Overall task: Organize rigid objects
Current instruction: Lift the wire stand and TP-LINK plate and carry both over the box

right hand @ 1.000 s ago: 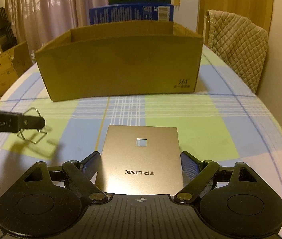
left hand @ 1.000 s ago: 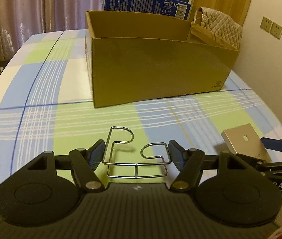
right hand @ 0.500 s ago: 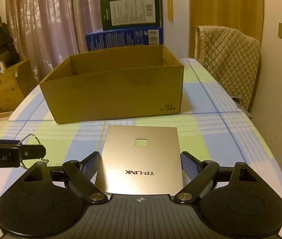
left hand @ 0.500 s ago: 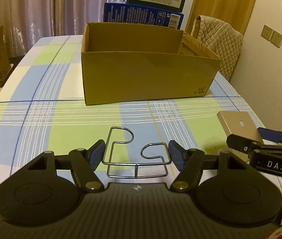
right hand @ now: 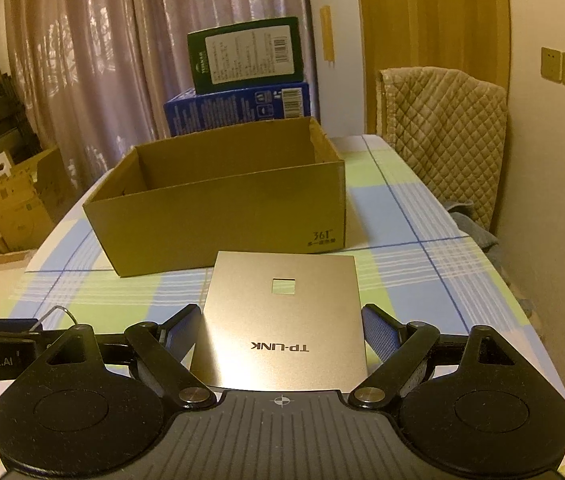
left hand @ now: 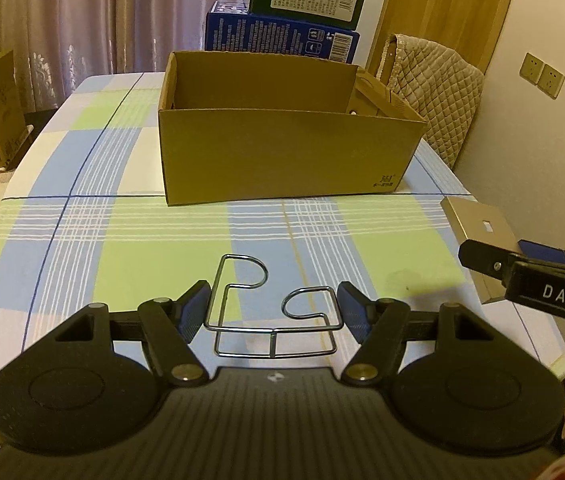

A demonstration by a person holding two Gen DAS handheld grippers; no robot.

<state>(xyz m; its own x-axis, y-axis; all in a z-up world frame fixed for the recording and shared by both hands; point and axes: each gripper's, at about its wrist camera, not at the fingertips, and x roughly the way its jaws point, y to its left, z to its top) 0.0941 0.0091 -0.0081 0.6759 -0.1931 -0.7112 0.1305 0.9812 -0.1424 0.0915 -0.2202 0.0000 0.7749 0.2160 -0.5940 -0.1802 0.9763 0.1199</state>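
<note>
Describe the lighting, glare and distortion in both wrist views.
Left wrist view: warm, dim yellowish light; fisheye bends the tablecloth lines; dark vignette corners. Right wrist view: same warm cast; soft glare on the TP-LINK box near its logo; the wall edge bows; corners dark.

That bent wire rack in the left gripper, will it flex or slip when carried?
The thin silver wire rack probably springs slightly, since open loops span the left hand-held gripper. Smooth wire on narrow pads may pivot. Likely light.

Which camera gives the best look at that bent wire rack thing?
The left wrist view: the wire rack sits whole between the left gripper's fingers, every loop visible. The right wrist view shows only one small wire loop at its left edge, behind the other gripper.
</note>
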